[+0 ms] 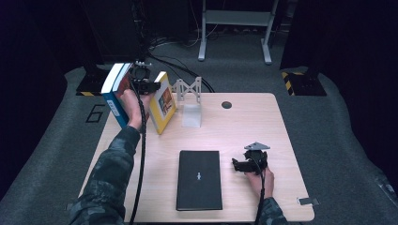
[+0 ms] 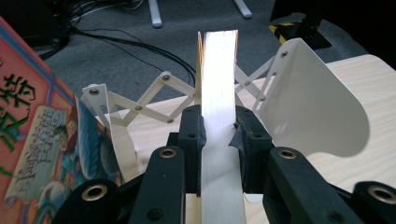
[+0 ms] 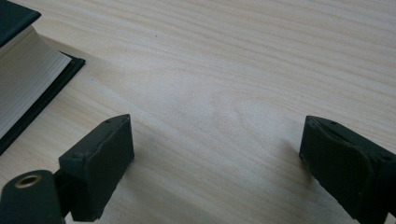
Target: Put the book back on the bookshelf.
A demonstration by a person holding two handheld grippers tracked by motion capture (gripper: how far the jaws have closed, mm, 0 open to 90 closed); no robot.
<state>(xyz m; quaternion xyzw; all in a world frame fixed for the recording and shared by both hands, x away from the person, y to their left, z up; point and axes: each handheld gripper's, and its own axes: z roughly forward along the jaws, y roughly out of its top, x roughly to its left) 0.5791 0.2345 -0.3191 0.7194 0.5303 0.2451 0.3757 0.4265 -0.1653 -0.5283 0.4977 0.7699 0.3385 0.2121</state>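
My left gripper (image 1: 149,86) is raised at the table's far left corner, shut on the edge of a yellow book (image 1: 163,105) held upright and leaning. In the left gripper view its jaws (image 2: 218,126) clamp the book's pale page edge (image 2: 217,70). A blue book with an orange picture cover (image 1: 115,91) (image 2: 28,130) stands tilted just left of it. A black book (image 1: 199,178) lies flat at the table's front middle. To its right my right gripper (image 1: 239,165) (image 3: 215,163) rests low over the wood, open, nothing between its jaws; the black book's corner (image 3: 23,79) lies to its left.
A white folding book rack (image 1: 190,91) with scissor links and curved dividers (image 2: 308,102) stands at the back of the wooden table (image 1: 244,126). A round cable hole (image 1: 226,104) is at the back. Cables and a grey frame lie on the floor beyond.
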